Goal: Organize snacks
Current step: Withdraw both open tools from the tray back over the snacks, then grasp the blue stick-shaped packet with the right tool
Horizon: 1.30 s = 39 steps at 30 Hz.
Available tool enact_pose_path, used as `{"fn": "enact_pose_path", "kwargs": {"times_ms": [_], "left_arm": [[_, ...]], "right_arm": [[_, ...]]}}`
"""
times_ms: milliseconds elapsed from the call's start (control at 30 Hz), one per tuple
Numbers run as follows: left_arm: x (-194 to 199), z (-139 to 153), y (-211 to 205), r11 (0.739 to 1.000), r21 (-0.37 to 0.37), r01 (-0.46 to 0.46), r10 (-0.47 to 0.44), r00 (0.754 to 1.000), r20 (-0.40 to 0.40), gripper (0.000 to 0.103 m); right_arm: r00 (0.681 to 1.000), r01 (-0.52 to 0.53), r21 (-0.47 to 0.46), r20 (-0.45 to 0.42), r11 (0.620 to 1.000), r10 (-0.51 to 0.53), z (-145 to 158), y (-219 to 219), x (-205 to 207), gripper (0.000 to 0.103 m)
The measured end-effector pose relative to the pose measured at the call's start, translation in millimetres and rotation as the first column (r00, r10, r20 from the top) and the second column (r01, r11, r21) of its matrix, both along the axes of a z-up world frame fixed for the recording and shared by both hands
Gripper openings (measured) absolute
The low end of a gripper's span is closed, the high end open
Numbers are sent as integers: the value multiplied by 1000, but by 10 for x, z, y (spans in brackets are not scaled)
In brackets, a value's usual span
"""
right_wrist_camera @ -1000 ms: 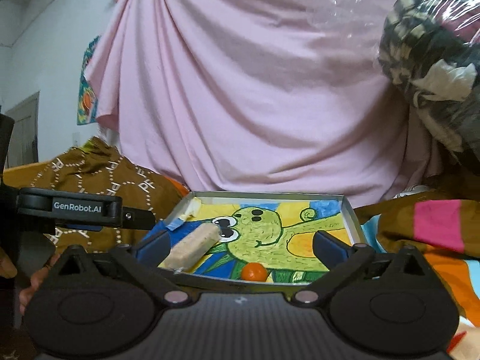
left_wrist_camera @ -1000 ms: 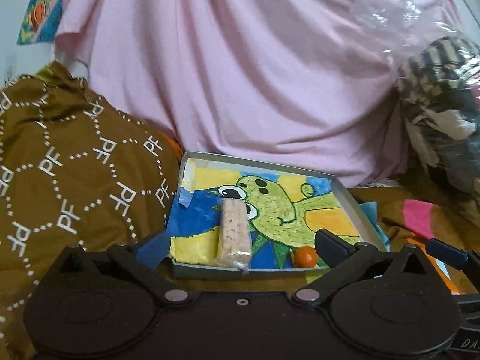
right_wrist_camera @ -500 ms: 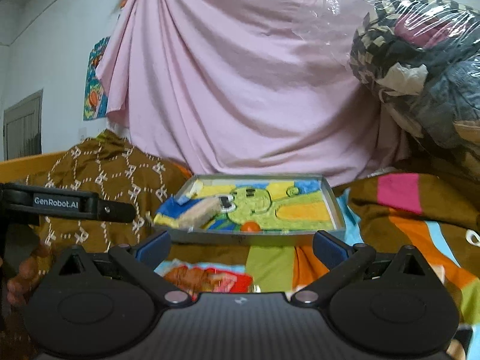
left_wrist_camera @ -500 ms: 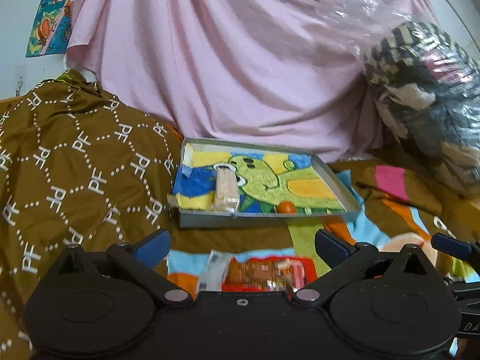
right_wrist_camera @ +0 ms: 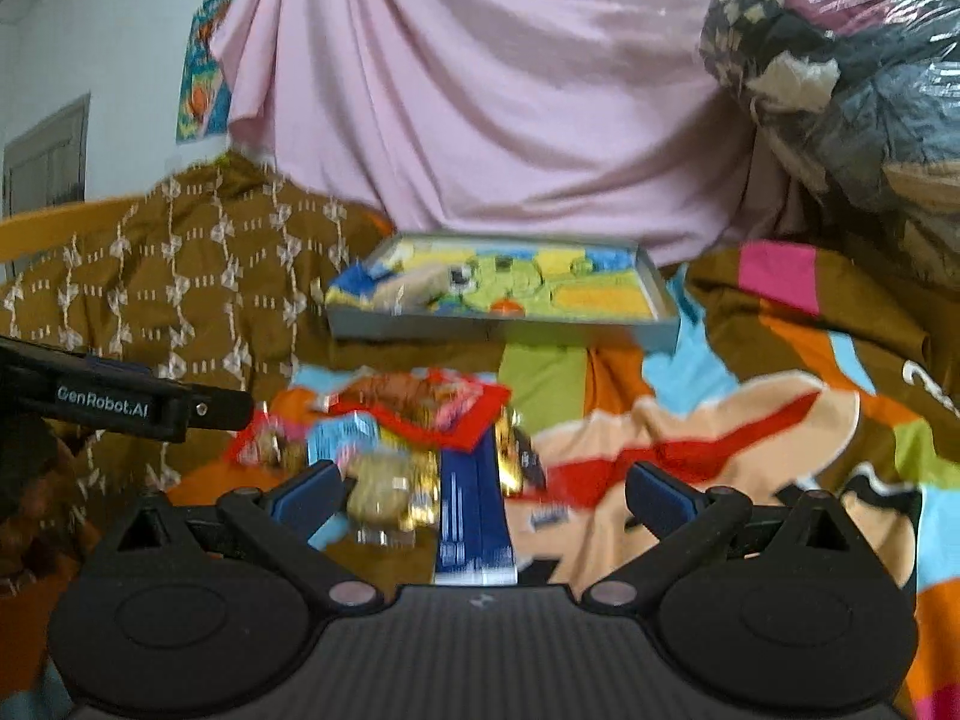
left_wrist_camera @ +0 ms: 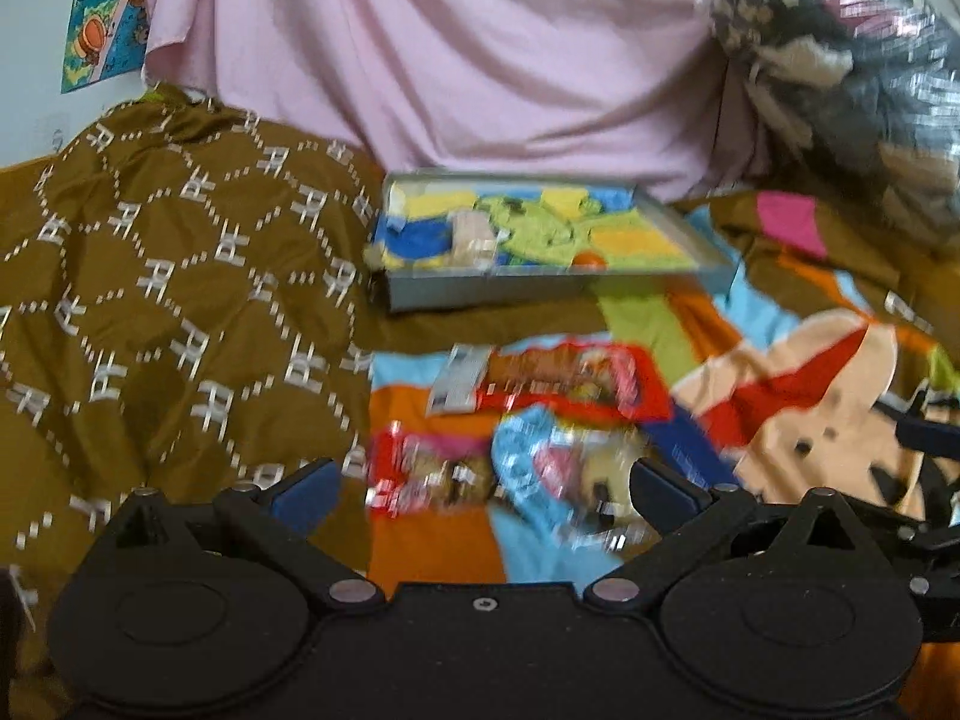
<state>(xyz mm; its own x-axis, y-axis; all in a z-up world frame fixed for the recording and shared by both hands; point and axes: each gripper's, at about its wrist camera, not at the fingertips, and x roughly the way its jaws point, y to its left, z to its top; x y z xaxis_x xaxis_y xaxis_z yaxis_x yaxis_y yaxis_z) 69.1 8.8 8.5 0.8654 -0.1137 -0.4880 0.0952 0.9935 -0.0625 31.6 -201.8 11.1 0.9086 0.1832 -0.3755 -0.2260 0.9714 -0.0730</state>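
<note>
A grey tray (left_wrist_camera: 558, 288) with a cartoon picture inside lies on the bed, also in the right wrist view (right_wrist_camera: 498, 330). In it lie a pale wrapped bar (left_wrist_camera: 471, 240) and a small orange ball (left_wrist_camera: 591, 261). Several snack packets lie in a heap on the blanket nearer me: a red one (left_wrist_camera: 570, 378), a red one with a pink end (left_wrist_camera: 420, 474) and a light blue one (left_wrist_camera: 552, 468). A dark blue box (right_wrist_camera: 474, 516) lies by the heap. My left gripper (left_wrist_camera: 483, 486) is open and empty over the heap. My right gripper (right_wrist_camera: 480, 492) is open and empty over it too.
A brown patterned cloth (left_wrist_camera: 168, 300) covers the left. A pink sheet (left_wrist_camera: 480, 60) hangs behind the tray. A plastic-wrapped bundle (left_wrist_camera: 840, 78) sits at the right. The colourful blanket (left_wrist_camera: 810, 372) spreads to the right. The left gripper's body (right_wrist_camera: 120, 402) shows at the right view's left edge.
Both grippers have pulled back from the tray and tilted down. The tray now looks smaller and farther, and the heap of packets has come into view between the fingers. The frames are blurred.
</note>
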Motion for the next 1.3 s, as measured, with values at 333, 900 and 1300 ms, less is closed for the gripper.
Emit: {"fn": "enact_pose_path", "kwargs": {"times_ms": [333, 900, 1300], "left_arm": [[38, -134, -73, 998, 62, 1, 2, 998, -64, 102], [124, -211, -33, 1000, 24, 5, -2, 992, -129, 102], [410, -206, -152, 994, -68, 81, -86, 993, -85, 102]], "right_arm": [[994, 42, -31, -104, 999, -45, -218, 3, 54, 103], [990, 81, -74, -113, 994, -89, -293, 73, 163, 103], [986, 128, -207, -80, 970, -147, -341, 190, 446, 103]]}}
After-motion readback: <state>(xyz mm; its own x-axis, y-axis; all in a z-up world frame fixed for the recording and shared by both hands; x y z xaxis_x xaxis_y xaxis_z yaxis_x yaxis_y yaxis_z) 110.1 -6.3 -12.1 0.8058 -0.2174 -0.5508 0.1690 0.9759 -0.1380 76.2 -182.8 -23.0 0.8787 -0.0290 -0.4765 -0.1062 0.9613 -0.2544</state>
